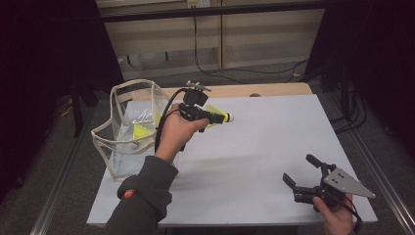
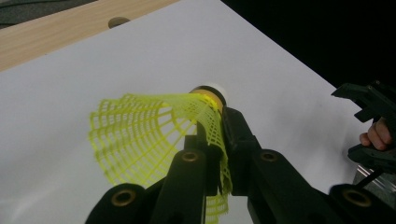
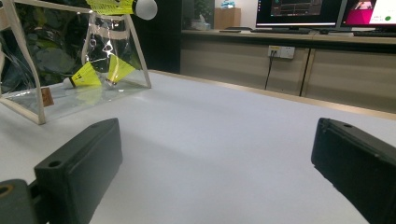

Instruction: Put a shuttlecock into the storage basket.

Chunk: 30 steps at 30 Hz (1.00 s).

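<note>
Two black jaws of the right claw (image 3: 219,172) stood wide apart low over the white desk (image 3: 210,135), with nothing between them. From above, this claw (image 1: 299,172) sat near the desk's front right corner, held by a hand (image 1: 337,215) at the edge.

Far across the desk stood a clear bag (image 1: 128,128) with pale trim, close to the left side. Inside it lay two yellow shuttlecocks (image 3: 100,72), seen through the clear wall.

The left claw (image 1: 215,116) was held up above the desk, just beside the bag, by a hand (image 1: 177,131) in a dark sleeve (image 1: 144,196). Its jaws were shut tight on a yellow shuttlecock (image 2: 154,135). They pinched the net skirt near the neck. The white cork tip (image 2: 212,89) pointed away from the claw (image 2: 219,135), toward the middle of the desk, and the wide skirt opened out to the side. This shuttlecock (image 1: 218,115) did not touch the desk.

A strip of bare wood (image 2: 56,35) ran along the far edge of the desk, with a small round hole in it
</note>
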### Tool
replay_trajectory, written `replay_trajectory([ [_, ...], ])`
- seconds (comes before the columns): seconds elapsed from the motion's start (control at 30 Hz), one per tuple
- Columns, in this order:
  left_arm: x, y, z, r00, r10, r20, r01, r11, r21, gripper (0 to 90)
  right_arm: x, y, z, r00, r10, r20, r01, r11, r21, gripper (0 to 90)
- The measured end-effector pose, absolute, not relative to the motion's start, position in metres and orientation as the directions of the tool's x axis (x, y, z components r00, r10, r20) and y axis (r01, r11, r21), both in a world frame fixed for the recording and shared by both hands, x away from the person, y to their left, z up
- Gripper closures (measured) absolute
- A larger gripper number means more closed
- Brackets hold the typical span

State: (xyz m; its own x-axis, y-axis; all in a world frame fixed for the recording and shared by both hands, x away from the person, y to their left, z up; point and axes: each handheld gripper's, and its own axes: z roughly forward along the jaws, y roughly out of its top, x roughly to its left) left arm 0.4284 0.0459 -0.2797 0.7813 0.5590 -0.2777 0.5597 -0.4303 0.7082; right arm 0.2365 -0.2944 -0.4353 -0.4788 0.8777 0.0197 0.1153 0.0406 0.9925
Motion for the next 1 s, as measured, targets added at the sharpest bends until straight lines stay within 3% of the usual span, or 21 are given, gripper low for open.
replay_trajectory([
  [1.0,0.429,0.061,-0.266,0.772,0.581,-0.258,0.561,-0.432,0.706,86.9,0.237,-0.295,-0.435,-0.477,0.879,0.019,0.116,0.041,0.992,1.8],
])
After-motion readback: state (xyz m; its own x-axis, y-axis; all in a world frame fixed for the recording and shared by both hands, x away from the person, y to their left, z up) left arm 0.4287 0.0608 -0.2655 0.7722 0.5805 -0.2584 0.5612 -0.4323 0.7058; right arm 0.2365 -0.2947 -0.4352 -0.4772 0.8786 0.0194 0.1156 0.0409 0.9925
